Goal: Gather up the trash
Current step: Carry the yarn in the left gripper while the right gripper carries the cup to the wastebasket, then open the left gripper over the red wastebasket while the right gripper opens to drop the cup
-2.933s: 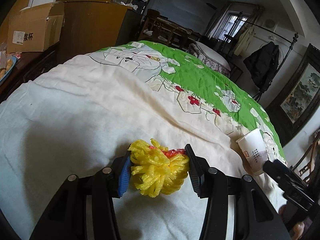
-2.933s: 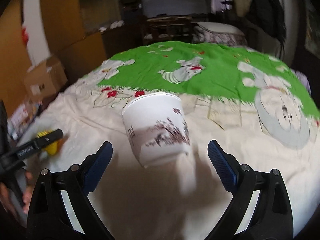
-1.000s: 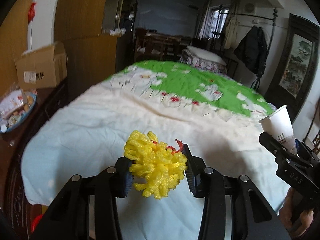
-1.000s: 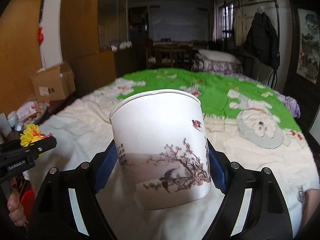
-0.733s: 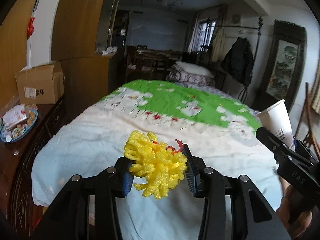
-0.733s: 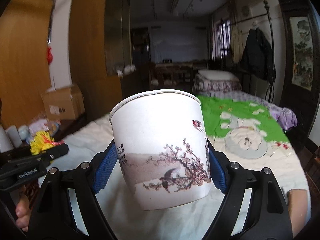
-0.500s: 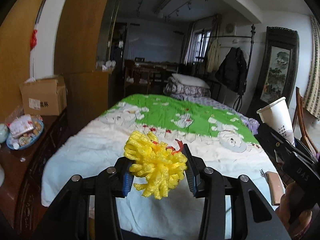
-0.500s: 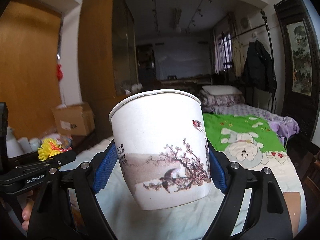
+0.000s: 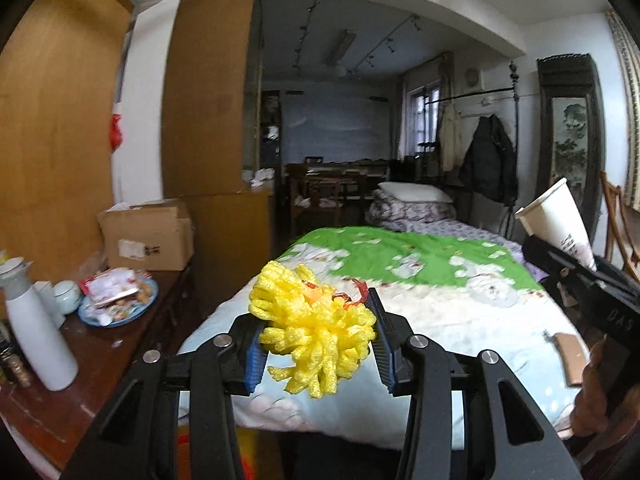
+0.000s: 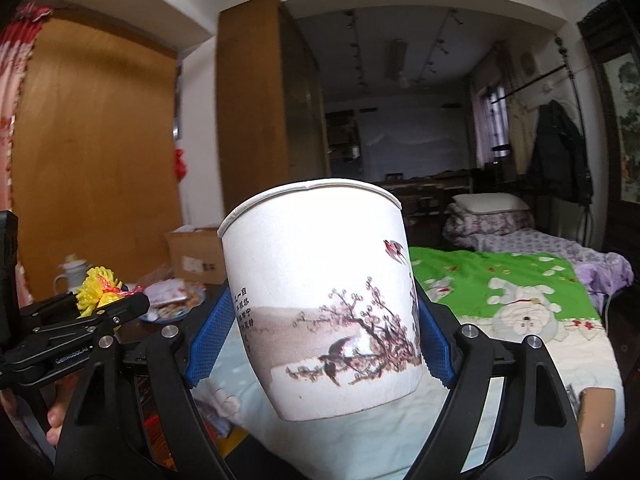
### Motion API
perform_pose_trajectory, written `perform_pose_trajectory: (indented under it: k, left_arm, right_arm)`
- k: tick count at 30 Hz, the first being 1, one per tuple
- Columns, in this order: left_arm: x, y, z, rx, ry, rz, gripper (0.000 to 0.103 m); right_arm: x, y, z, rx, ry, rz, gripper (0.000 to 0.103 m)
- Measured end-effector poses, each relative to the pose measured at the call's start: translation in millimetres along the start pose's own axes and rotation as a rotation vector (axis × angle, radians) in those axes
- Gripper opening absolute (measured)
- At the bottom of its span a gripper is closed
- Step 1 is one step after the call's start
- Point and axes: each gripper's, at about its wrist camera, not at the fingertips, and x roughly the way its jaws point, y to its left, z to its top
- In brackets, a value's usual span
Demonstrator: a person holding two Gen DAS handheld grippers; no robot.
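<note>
A yellow foam net with a scrap of red wrapper (image 9: 312,328) sits squeezed between the blue pads of my left gripper (image 9: 318,344), held in the air above the foot of the bed. In the right wrist view my right gripper (image 10: 320,340) is shut on a white paper cup (image 10: 324,300) printed with blossoms and birds, upright and lifted clear of the bed. The same cup (image 9: 554,220) shows at the right edge of the left wrist view. The foam net (image 10: 96,284) and the left gripper appear at the far left of the right wrist view.
A bed with a white and green quilt (image 9: 420,276) lies ahead and below. To the left stands a dark wooden sideboard (image 9: 100,356) with a white flask (image 9: 34,328), a snack plate (image 9: 120,300) and a cardboard box (image 9: 148,236). A coat rack (image 9: 486,160) stands far right.
Both grippers have risen and drawn back from the bed with their loads held. The views have tilted up, so more of the room and the sideboard shows.
</note>
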Motion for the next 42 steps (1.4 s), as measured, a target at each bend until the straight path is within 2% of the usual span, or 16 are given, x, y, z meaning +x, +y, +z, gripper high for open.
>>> perform_pose_trajectory:
  k: [8,16,18,19,21,23,26,34,42]
  left_arm:
    - [35,67,-49,-0.094,0.145,0.052,0.044]
    - [101,162,-147,-0.259,0.449,0.105,0.045]
    - [121,181,-173,-0.296,0.527,0.114,0.059]
    - [128,190,-183,-0.318,0.561,0.124,0.072]
    - [139,209,-202,-0.372,0.613,0.170,0.079]
    - [136,228,-214,-0.436,0.623,0.189,0.085]
    - [119,251,-222,-0.506,0.596,0.229,0.090]
    - [69,249,-220,-0.426,0.549,0.439,0.096]
    - [48,273,-238,-0.437,0.574,0.531,0.097]
  right_arm:
    - [43,33,-28,-0.037,0.136,0.082,0.080]
    - [104,68,-72,-0.082,0.322,0.148,0.080]
    - [115,78,-81,-0.089,0.363,0.156,0.080]
    - [122,83,-87,-0.091,0.387,0.162,0.080]
    - [131,88,-94,-0.090,0.421,0.172,0.080]
    - [136,94,-100,-0.096,0.445,0.177,0.080]
    - [142,103,-106,-0.110,0.473,0.186,0.080]
    - [160,153,-126,-0.163,0.578,0.306,0.080]
    - [179,229,-156,-0.290,0.668,0.436,0.080]
